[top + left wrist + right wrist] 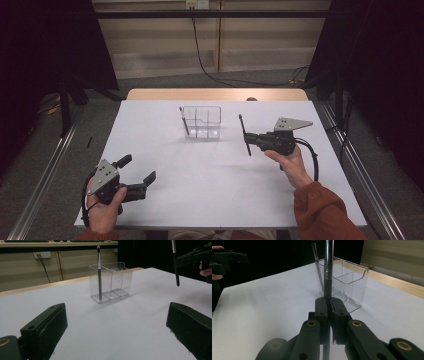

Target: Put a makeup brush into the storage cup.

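Note:
A clear plastic organiser (202,122) with compartments stands at the far middle of the white table (215,185). One dark brush (184,121) leans in its left compartment (99,277). My right gripper (248,140) is shut on a second dark brush (244,135), holding it about upright above the table to the right of the organiser. In the right gripper view that brush (328,270) rises from between the closed jaws, with the organiser (347,282) just behind. My left gripper (137,169) rests open at the near left with nothing between its fingers.
The table's wooden far edge (215,94) lies behind the organiser. Metal rails (45,175) run along both sides of the table. A cable (205,55) hangs down the back wall.

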Demonstrator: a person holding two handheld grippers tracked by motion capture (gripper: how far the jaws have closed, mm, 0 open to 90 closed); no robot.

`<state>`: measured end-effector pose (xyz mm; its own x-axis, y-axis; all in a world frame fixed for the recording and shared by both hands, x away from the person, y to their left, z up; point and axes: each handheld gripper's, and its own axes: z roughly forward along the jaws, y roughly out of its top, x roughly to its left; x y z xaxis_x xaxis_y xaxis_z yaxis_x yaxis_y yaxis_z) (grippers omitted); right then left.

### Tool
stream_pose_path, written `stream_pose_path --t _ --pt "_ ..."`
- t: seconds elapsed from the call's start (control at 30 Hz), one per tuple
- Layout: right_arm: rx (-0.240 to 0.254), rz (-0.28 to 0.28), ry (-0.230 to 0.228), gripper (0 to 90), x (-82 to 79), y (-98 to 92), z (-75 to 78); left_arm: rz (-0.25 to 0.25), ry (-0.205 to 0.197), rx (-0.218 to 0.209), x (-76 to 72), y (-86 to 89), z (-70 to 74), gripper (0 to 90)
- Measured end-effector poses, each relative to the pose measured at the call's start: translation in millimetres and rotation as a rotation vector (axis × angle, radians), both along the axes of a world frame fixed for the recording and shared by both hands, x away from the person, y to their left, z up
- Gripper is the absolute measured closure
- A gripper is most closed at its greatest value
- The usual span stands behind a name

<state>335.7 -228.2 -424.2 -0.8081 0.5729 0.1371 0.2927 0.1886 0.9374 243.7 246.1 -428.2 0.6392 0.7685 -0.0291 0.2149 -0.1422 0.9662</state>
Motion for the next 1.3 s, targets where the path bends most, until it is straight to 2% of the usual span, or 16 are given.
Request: stream_pose_path --t 0.2,0.57,0.83,1.1,1.3 --pt "0.008 0.02 0.006 84.8 -6.3 3.2 0.9 -0.017 0.0 -0.004 -2.0 -6.2 2.1 3.2" --pt "0.033 0.04 -0.005 84.9 -14.8 18.1 6.2 -0.017 -0.001 -0.023 -4.4 -11.1 6.5 2.9" --pt "0.049 0.072 -0.021 84.8 -25.9 30.7 10.7 -0.058 -0.014 -0.032 -8.9 -21.6 14.4 2.9" --pt "0.037 0.123 -0.008 84.8 -37.2 44.2 8.2 -0.076 -0.011 -0.024 -4.6 -32.5 16.2 2.8" --pt "0.034 0.147 0.001 84.8 -40.4 53.0 3.7 -0.11 -0.007 -0.022 1.4 -46.5 15.7 2.6"
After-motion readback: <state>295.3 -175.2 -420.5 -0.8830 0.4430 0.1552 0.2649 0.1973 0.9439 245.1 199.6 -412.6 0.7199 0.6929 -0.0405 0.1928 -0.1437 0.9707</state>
